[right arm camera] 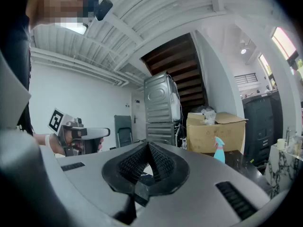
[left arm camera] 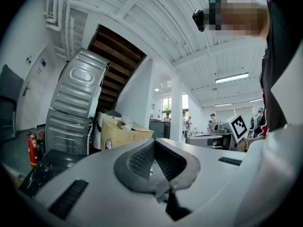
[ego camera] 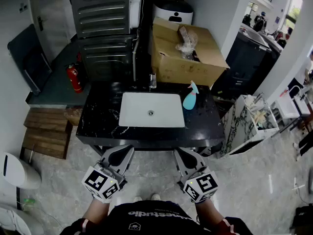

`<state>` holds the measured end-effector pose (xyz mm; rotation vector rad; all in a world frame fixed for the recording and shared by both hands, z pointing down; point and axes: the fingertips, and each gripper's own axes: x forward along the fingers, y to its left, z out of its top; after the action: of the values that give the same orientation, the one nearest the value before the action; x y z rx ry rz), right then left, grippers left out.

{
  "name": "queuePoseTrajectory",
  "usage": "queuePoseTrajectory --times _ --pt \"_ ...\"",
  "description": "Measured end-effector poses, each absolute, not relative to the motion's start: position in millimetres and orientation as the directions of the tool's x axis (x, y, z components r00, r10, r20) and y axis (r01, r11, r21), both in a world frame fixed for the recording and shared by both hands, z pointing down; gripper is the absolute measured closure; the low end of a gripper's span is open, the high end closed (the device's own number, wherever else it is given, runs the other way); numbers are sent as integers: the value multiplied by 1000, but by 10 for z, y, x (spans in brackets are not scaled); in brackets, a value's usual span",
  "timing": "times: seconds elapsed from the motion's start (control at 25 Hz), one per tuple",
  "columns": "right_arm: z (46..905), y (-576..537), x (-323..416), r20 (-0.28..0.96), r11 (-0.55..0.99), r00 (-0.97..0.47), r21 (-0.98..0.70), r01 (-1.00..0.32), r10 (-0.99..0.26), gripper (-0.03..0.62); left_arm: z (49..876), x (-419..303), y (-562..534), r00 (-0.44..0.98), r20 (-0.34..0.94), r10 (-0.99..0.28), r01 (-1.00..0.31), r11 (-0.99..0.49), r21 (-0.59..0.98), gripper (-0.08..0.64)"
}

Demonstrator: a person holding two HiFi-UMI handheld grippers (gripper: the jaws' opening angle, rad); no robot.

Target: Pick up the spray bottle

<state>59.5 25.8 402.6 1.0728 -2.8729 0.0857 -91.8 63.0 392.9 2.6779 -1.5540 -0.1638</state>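
Observation:
A light blue spray bottle with a pink collar stands upright on the black marble counter, just right of the white sink. In the right gripper view the spray bottle shows small, far ahead and to the right. Both grippers are held close to my body, in front of the counter's near edge. My left gripper is shut with nothing in it. My right gripper is also shut and holds nothing. The left gripper view does not show the bottle.
A big open cardboard box sits behind the counter, next to a stacked metal appliance. A faucet stands behind the sink. A red fire extinguisher is at the left, a marble side cabinet at the right.

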Motion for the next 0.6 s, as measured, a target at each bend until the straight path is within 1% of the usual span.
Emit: queuePoseTrajectory --times 0.6 --pt "3979 178 729 65 743 -743 -37 -669 -666 555 3960 -837 551 492 -63 -868 -863 -496 99 545"
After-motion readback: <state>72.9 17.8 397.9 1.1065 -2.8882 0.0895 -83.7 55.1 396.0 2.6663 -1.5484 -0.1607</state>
